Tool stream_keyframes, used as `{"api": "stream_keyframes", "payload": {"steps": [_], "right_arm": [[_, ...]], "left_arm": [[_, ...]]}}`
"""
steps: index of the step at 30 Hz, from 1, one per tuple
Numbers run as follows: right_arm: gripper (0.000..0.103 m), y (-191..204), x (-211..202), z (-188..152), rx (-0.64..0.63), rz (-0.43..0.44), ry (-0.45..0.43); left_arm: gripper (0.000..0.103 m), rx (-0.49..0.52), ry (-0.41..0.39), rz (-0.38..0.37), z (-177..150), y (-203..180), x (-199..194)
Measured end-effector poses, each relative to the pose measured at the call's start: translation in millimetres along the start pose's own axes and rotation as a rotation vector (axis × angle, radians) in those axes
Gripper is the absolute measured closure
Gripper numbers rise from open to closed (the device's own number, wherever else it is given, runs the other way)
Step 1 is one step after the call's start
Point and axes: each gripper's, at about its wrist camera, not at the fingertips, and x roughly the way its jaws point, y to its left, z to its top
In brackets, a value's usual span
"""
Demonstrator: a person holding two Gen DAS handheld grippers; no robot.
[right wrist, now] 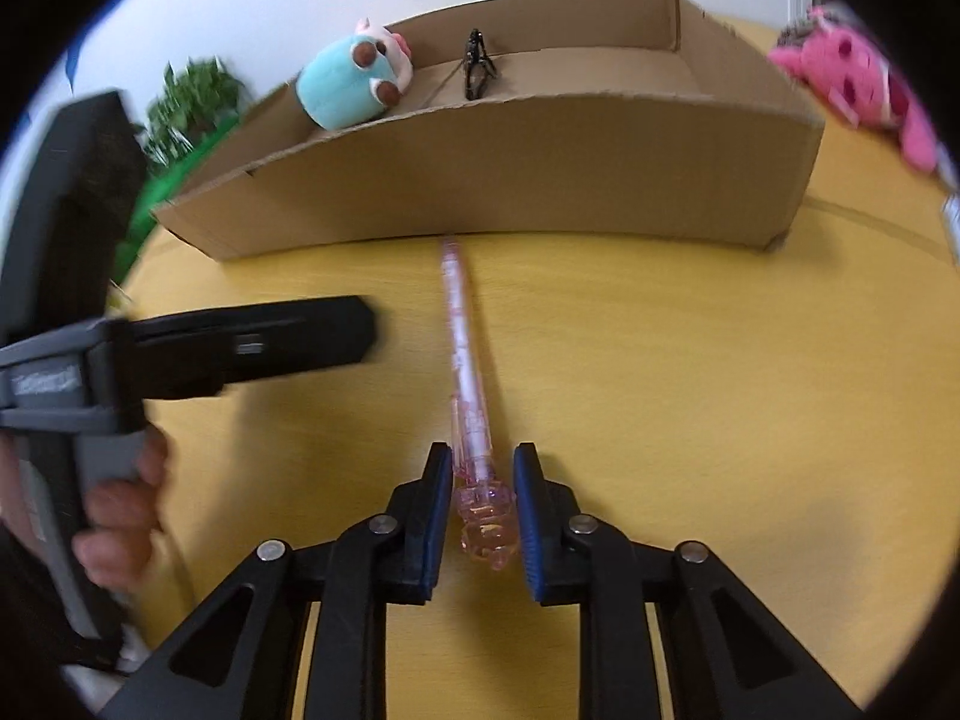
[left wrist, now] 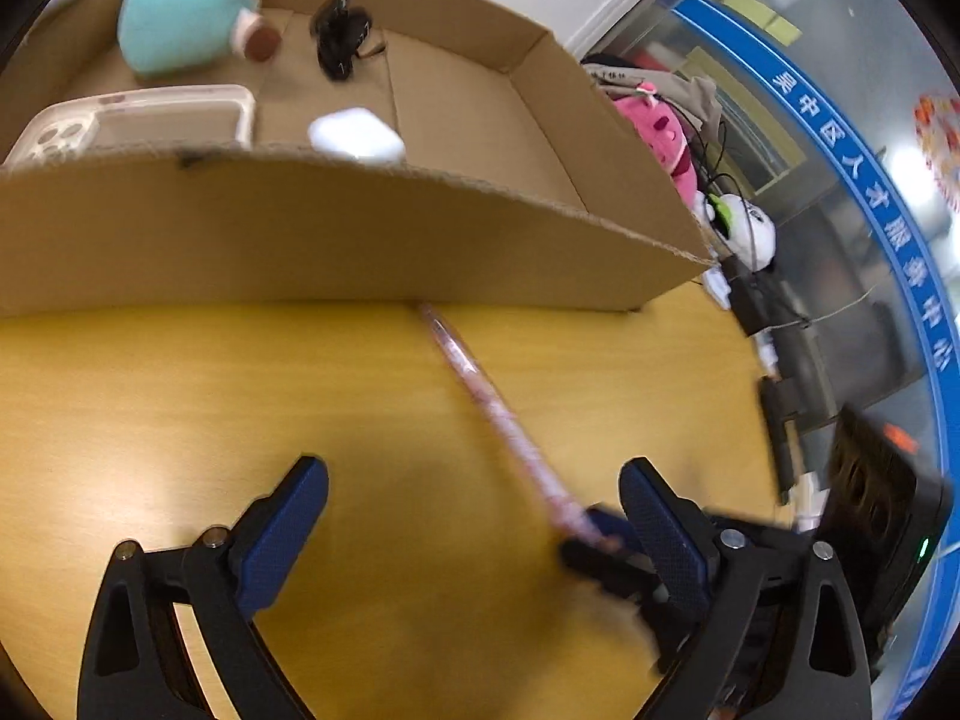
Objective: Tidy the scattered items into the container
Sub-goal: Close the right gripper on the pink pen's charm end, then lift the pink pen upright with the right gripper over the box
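Your right gripper [right wrist: 483,516] sits at the bottom centre of its view, its blue pads nearly closed around the chunky end of a pink pen [right wrist: 465,360] (whether they touch it, you cannot tell). The pen lies on the yellow table [right wrist: 690,390], tip by the cardboard box [right wrist: 510,174]. Your left gripper [left wrist: 474,516] hangs wide open and empty.

Clear pink plastic pen [right wrist: 465,360], matt cardboard box [right wrist: 510,174]
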Motion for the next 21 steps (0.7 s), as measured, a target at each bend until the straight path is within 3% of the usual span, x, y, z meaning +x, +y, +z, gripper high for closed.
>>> {"api": "stream_keyframes", "payload": {"steps": [5,7,9,15,21], "right_arm": [[0.085,3,0,-5,0.015,0.061,0.009],[0.085,7,0,-7,0.006,0.086,0.016],[0.086,12,2,-10,0.005,0.125,0.022],[0.085,15,3,-14,0.015,0.173,0.023],[0.086,18,0,-15,0.020,0.182,0.013]], "left_arm": [[0.036,-0.011,0.037,-0.033,4,-10,11],[0.067,-0.033,0.060,-0.028,4,-10,15],[0.088,-0.055,0.090,-0.033,3,-7,20],[0.091,-0.038,0.090,0.006,-2,-12,15],[0.093,-0.001,0.072,-0.004,4,-27,-5]]}}
